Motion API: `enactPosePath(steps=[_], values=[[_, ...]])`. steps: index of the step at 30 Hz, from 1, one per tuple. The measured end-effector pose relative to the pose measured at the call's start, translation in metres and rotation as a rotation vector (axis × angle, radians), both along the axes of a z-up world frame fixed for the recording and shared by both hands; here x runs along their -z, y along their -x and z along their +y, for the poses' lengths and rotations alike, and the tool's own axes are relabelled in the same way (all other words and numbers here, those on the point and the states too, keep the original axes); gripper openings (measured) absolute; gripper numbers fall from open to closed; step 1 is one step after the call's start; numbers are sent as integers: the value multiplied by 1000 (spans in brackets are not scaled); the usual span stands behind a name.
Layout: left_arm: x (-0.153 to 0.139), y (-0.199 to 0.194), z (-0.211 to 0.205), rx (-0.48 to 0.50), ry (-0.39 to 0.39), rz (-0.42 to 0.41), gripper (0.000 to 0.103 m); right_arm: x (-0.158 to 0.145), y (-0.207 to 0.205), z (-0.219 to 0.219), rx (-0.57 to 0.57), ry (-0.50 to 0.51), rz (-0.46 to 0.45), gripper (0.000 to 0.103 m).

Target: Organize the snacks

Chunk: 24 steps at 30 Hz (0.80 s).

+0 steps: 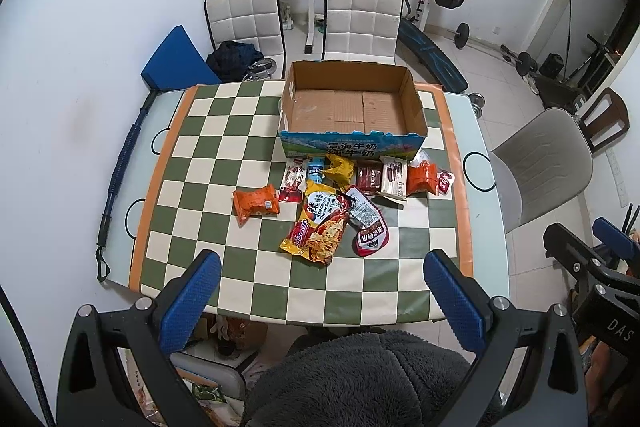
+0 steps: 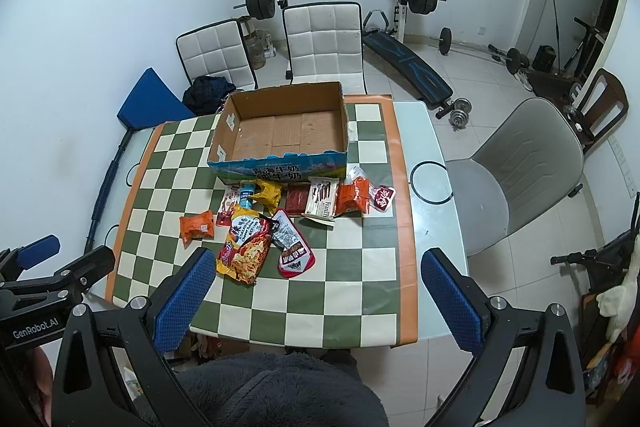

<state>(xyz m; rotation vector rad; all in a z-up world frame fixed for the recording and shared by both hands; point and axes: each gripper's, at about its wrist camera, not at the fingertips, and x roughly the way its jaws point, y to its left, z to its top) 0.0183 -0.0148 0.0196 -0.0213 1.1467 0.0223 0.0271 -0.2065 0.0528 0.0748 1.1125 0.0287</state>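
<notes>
From the left wrist, the left claw (image 1: 322, 281) hangs over the near edge of the worktop (image 1: 478, 131), fingers wide apart and holding nothing; bare checkered cloth (image 1: 256, 147) lies between it and the snacks (image 1: 344, 195), which sit mid-worktop just in front of the open box (image 1: 352, 143) near the far edge. The noodle pack (image 1: 316, 227) and red pouch (image 1: 370, 227) are nearest the claw, an orange pack (image 1: 256, 205) lies slightly apart to the left. From the right wrist, the right claw (image 2: 314, 283) also stands wide apart and empty over the near edge, with open cloth (image 2: 360, 267) between its fingers; the snacks (image 2: 296, 215) lie ahead and left, the box (image 2: 280, 169) behind them, a grey chair (image 2: 520, 171) close by the worktop's right edge
</notes>
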Motion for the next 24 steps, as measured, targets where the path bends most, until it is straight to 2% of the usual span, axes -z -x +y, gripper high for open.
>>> enactPosePath(steps=[24], values=[[1, 1, 4, -6, 14, 1, 103, -4, -2, 4, 0, -12, 0, 103]])
